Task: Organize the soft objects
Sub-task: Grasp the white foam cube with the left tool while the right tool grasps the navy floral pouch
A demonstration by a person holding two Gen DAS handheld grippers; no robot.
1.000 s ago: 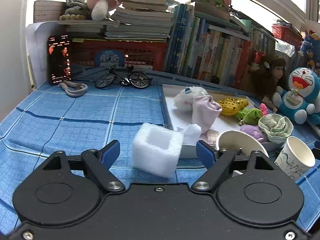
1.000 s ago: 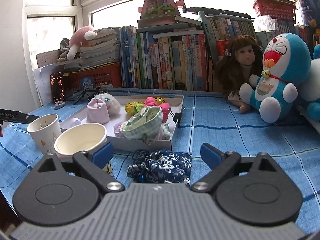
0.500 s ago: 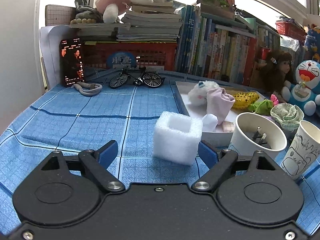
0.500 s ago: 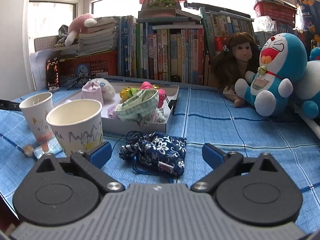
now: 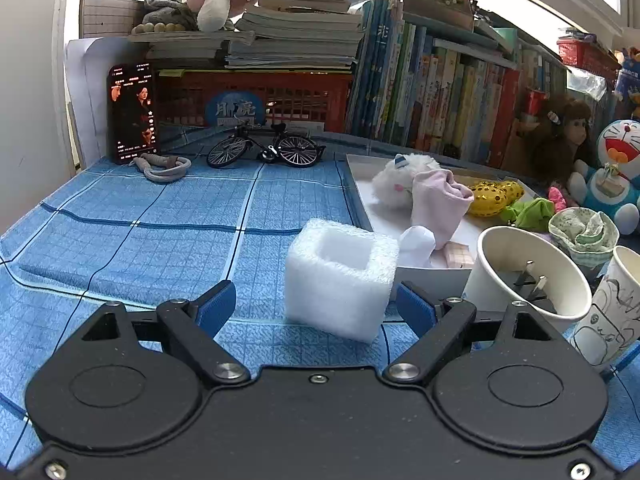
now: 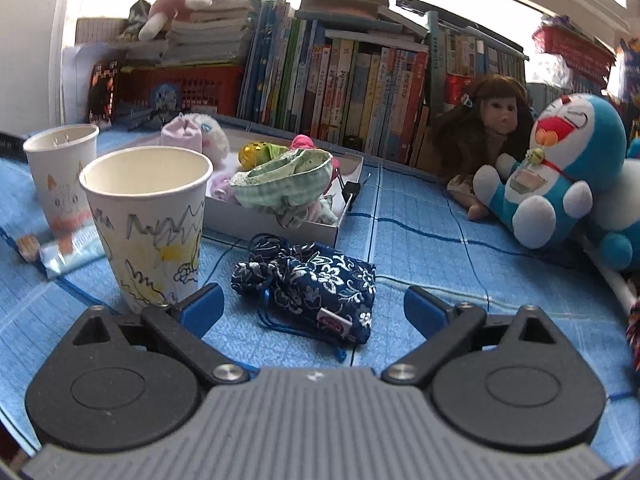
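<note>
Foam block (image 5: 340,278), white and hollowed on top, is seen in the left wrist view standing on the blue checked cloth (image 5: 160,240), directly ahead of the left gripper (image 5: 316,308) and shifted toward its right-hand finger. The jaws have just been opening and are spread wide; the block lies between the lines of the two fingers, but no pad is pressed on it and a gap is seen on the left side. The block is squat, with no marked long axis, and its far right corner sits just beside the shallow white tray (image 5: 432,276) in which plush and cloth pieces already lie. Whether block and tray touch cannot be told. A paper cup (image 5: 528,276) stands to the right of that finger, partly cut off by the gripper body.

In the right wrist view, a dark blue flowered pouch (image 6: 312,288) lies flat on the cloth, directly ahead of the right gripper (image 6: 312,312), whose jaws are spread and hold nothing. Its long axis runs from upper left to lower right, slanted across the gap between the fingers. The pouch is judged the nearer target for this hand. Its drawstring is bunched at the far left end and is hard to trace. A drawn-on paper cup (image 6: 148,220) stands just beside the left-hand finger and could be knocked.
</note>
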